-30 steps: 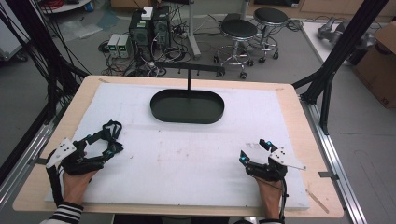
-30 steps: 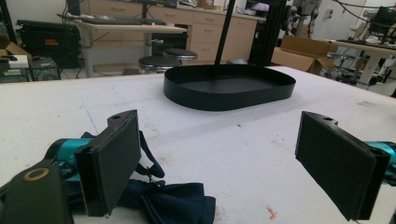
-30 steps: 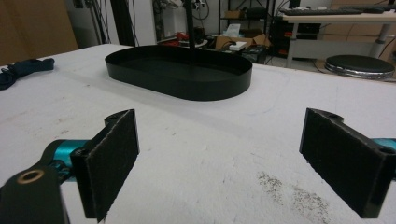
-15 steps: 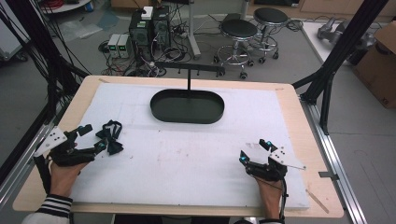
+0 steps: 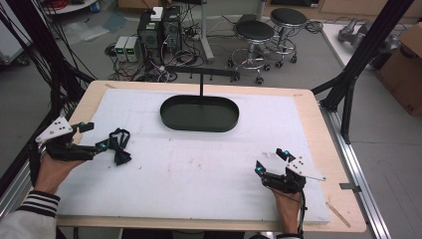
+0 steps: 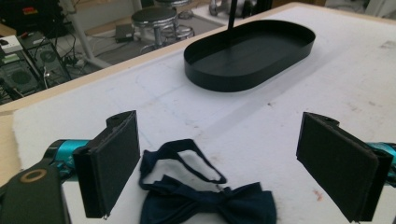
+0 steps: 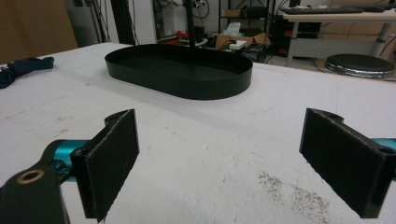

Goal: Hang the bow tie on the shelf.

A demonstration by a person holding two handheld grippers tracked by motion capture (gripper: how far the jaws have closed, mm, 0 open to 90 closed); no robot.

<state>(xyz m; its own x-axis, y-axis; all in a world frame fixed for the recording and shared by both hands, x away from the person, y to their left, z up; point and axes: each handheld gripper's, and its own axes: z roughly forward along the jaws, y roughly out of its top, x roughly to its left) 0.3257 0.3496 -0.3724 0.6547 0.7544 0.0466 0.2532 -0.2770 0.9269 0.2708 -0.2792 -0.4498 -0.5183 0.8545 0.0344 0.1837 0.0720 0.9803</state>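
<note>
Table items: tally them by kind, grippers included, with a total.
Bow tie: 1
Tray: 1
Grippers: 2, left and right
Total: 4

The flat white mat (image 5: pixel 199 164) lies bare across its middle; a black oval metal tray (image 5: pixel 199 113) with upright post blocks far centre, a dark-blue fabric bow tie (image 5: pixel 118 147) near left.
</note>
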